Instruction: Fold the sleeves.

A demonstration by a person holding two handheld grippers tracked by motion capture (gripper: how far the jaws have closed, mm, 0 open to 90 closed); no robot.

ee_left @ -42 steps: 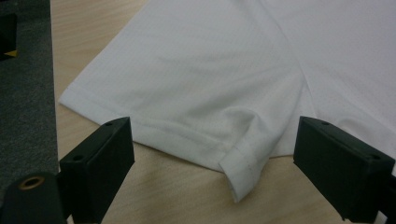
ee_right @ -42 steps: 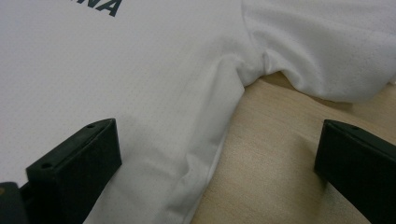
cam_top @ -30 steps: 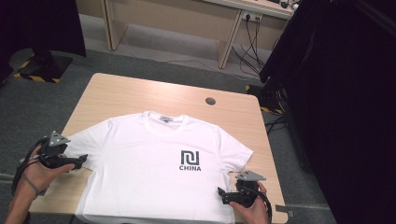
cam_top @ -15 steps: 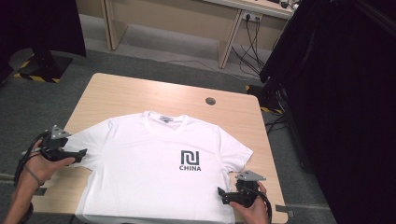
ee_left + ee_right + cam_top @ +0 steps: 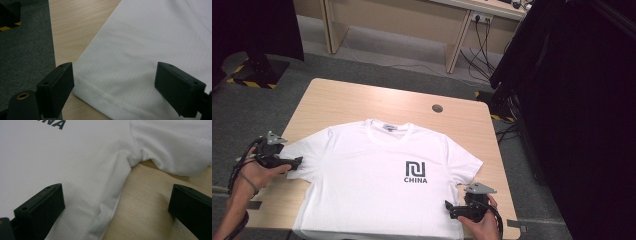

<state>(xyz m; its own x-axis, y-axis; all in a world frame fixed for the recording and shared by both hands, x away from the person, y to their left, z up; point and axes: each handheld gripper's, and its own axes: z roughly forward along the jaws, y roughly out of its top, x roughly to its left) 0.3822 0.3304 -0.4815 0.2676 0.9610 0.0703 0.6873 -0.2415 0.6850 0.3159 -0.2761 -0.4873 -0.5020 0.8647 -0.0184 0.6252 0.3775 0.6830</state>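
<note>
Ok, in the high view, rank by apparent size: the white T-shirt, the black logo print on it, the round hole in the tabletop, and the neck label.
1. white T-shirt
2. logo print
3. and 4. round hole and neck label: both tiny, too alike to rank.

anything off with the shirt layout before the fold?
Nothing stands out. The white T-shirt lies flat, print up, roughly square on the table; its hem reaches the near edge. Slight bunching at the armpit seam.
</note>
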